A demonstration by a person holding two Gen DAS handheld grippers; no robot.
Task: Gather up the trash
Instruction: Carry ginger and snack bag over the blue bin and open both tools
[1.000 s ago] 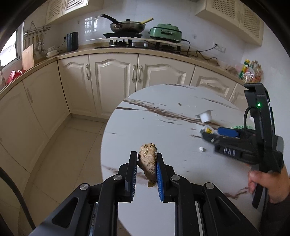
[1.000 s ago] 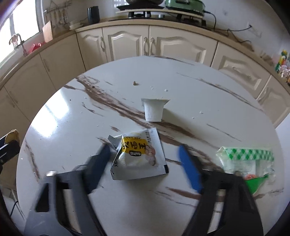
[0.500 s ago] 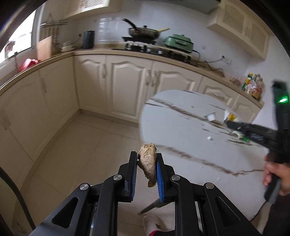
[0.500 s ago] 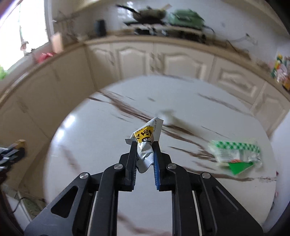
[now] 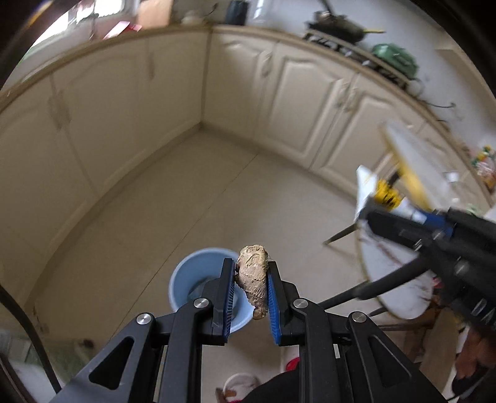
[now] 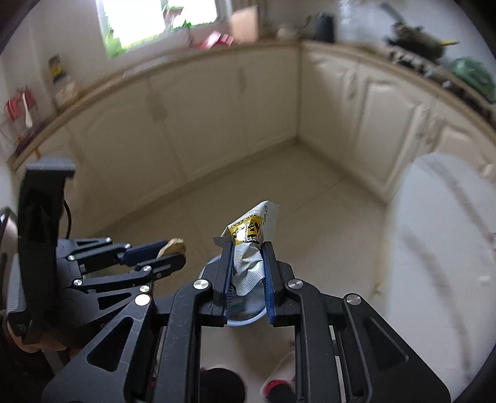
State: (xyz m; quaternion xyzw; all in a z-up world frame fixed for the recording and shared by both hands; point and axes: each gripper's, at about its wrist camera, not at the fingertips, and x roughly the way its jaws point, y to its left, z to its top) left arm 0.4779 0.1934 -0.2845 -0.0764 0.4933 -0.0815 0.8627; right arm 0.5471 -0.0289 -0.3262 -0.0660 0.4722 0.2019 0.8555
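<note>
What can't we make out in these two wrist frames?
- Blue bin: contents hidden in both views, the claws and their loads cover the opening.
- Snack wrapper: print too small and crumpled in the right view; motion-blurred in the left.
- Round table: blurred in the right view, cut off by the frame edge.
- Stovetop pan: blurred.

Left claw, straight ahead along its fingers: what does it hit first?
Probably the round light-blue plastic bin on the floor, seen just past the left claw gripping a brown lumpy scrap; depth is unclear.
</note>
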